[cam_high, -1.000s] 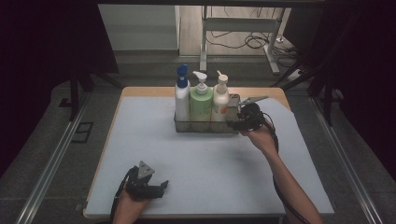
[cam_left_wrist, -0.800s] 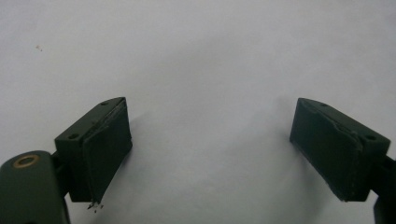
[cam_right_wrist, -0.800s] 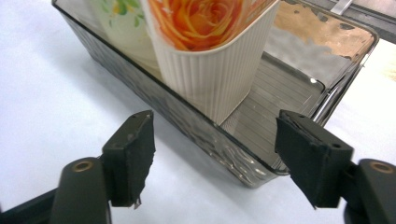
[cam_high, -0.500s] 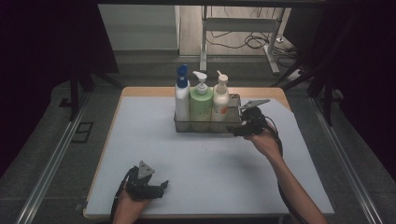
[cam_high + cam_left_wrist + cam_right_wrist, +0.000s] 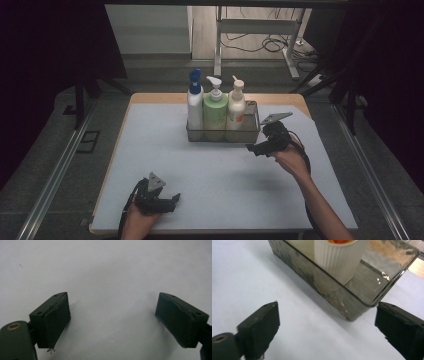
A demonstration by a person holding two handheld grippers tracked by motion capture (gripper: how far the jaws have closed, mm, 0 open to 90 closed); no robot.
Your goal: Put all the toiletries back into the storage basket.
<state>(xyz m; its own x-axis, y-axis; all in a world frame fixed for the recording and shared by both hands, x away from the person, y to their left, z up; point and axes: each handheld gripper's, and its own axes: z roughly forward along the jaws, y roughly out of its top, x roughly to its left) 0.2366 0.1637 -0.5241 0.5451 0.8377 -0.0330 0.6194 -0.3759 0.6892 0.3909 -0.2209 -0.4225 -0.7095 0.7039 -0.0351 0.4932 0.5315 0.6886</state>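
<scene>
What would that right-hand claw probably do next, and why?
Probably ease forward to the tray's near corner. The right gripper is open and empty, aimed at that corner just ahead, with the cream bottle standing inside the tray.

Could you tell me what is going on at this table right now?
A person holds a gripper in each hand. The right gripper hangs open just in front of the near right corner of a clear bin, not touching it. The bin holds three upright pump bottles: a blue-capped bottle, a green bottle and a cream bottle. The left gripper sits open and empty at the table's near edge.
</scene>
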